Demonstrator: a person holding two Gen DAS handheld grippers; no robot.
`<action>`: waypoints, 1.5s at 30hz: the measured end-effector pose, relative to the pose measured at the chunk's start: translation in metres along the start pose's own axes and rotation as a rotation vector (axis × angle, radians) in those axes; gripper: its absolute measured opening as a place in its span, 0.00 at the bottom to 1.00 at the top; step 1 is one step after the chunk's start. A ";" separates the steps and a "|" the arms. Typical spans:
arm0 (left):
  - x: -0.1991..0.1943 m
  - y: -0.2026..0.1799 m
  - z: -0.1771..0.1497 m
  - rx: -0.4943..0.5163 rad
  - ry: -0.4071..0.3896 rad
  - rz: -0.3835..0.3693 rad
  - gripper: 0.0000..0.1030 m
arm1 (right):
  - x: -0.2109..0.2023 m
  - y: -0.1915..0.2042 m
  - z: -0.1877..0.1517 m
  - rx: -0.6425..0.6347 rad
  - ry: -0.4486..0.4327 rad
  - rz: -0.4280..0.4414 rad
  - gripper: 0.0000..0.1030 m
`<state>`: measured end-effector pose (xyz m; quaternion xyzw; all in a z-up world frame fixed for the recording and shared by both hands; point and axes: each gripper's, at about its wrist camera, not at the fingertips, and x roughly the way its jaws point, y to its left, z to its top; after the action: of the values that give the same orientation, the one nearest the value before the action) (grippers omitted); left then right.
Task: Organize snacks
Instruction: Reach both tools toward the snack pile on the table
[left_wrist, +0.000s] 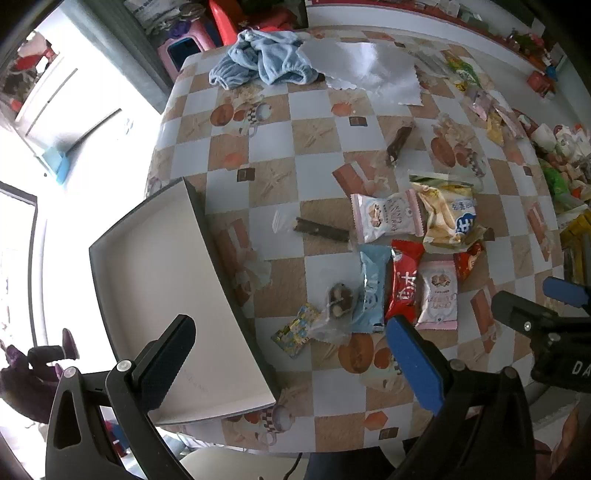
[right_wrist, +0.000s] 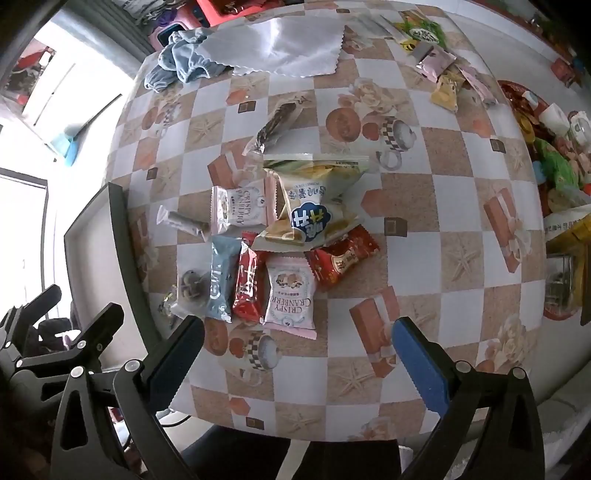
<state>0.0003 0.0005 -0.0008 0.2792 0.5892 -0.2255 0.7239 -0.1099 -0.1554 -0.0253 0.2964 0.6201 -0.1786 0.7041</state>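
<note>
A pile of wrapped snacks lies on the checkered table: a pink cranberry packet (right_wrist: 290, 295), a red packet (right_wrist: 248, 286), a light blue packet (right_wrist: 221, 282), a big yellow-white bag (right_wrist: 314, 201) and a dark chocolate bar (left_wrist: 321, 229). A grey empty box (left_wrist: 166, 295) lies at the table's left edge; it also shows in the right wrist view (right_wrist: 92, 240). My left gripper (left_wrist: 291, 363) is open and empty, above the box's near corner and the pile. My right gripper (right_wrist: 295, 360) is open and empty, just in front of the pink packet.
A blue cloth (left_wrist: 258, 62) and a silver sheet (left_wrist: 365, 70) lie at the table's far side. More snacks (right_wrist: 443, 74) sit at the far right, with a red tray of items (right_wrist: 546, 140) on the right edge. The table's near edge is just below the grippers.
</note>
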 end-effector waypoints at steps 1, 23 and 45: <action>0.001 0.001 0.000 -0.002 0.004 0.000 1.00 | 0.001 0.000 0.000 0.003 0.003 0.000 0.99; 0.035 0.030 -0.007 -0.121 0.134 -0.028 1.00 | 0.027 -0.041 -0.003 0.148 0.066 0.005 0.99; 0.104 -0.019 -0.005 0.005 0.166 -0.067 1.00 | 0.066 -0.073 -0.033 0.232 0.198 -0.038 0.99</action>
<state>0.0053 -0.0101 -0.1056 0.2789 0.6554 -0.2271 0.6641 -0.1692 -0.1820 -0.1055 0.3801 0.6671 -0.2324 0.5970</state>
